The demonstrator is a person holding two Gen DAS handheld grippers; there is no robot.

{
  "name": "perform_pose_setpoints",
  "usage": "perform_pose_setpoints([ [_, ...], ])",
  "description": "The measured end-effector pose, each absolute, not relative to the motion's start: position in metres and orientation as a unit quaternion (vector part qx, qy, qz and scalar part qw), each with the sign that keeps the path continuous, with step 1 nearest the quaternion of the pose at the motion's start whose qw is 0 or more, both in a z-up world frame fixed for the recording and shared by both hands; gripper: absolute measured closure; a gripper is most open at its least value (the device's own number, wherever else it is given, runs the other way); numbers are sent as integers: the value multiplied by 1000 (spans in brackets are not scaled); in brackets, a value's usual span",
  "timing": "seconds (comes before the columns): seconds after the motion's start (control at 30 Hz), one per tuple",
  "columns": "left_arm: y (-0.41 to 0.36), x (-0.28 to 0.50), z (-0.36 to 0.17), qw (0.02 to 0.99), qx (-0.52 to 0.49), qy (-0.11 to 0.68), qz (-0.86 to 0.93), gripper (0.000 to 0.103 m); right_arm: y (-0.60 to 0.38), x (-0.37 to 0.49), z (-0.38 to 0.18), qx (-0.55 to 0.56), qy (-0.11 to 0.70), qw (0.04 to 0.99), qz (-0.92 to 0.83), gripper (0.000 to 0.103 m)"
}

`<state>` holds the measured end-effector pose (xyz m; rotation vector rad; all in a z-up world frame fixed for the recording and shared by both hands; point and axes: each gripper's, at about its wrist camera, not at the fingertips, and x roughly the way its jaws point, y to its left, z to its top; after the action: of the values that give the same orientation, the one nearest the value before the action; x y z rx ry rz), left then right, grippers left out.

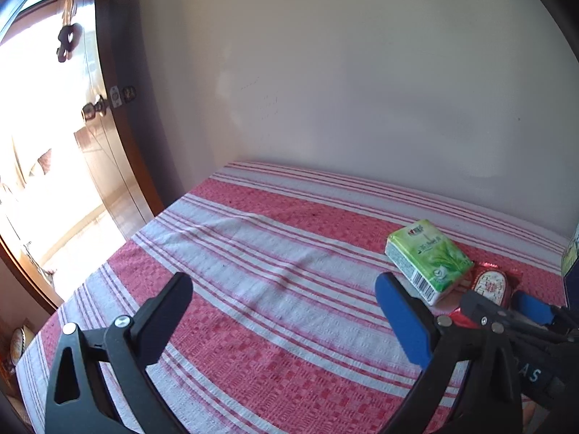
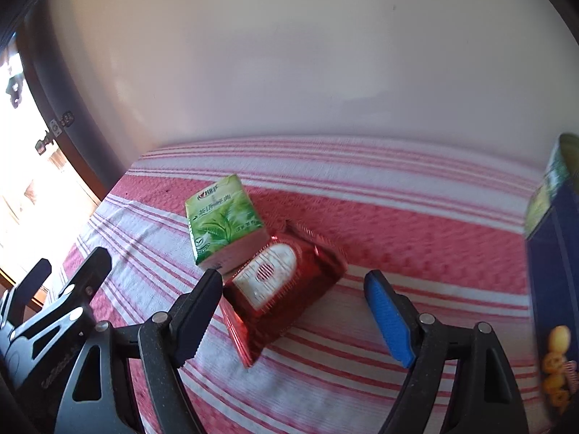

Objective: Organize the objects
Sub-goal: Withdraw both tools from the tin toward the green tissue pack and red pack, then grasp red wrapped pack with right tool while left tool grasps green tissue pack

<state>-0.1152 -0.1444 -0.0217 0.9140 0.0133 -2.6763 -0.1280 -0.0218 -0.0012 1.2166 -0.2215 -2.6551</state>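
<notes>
Two tools (image 1: 286, 293) (image 2: 293, 289) agape | red packet (image 2: 280, 289) lies diagonal | green pack (image 2: 224, 217) atop

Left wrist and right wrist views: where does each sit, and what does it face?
Left wrist: on the left gripper, facing along open fingers over the striped cloth; the right gripper shows at right.
Right wrist: on the right gripper, its open fingers flanking the red packet; the left gripper shows at left.
Shared: green tissue pack, packet, cloth.
</notes>
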Motion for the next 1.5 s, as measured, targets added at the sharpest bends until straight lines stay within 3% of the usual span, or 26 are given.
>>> perform_pose_setpoints([
  [0.07,-146,-117,-23,151,327,13,-933,1,-27,-130,-2,415,-64,109,-901,34],
  [0.13,-146,-118,-25,150,330,15,-932,1,-32,-131,-2,417,-39,117,-901,51],
  [0.3,-143,-119,-28,143,334,13,-931,1,-23,-126,4,402,1,119,-908,65],
  [0.4,-141,-122,-32,130,345,27,-929,1,0,-128,5,395,-31,136,-908,72],
  [0.6,-140,-123,-34,118,352,47,-927,1,27,-128,8,381,-85,171,-904,72],
  [1.17,-68,-192,-35,84,381,71,-918,3,50,-104,43,264,-35,56,-962,73],
  [1.3,-54,-216,-52,104,416,57,-901,24,47,-112,41,269,-43,56,-961,73],
  [1.4,-60,-218,-58,100,432,77,-893,31,48,-115,40,275,-45,57,-959,73],
  [1.5,-63,-214,-56,102,428,75,-895,51,47,-116,41,276,-41,58,-959,73],
])
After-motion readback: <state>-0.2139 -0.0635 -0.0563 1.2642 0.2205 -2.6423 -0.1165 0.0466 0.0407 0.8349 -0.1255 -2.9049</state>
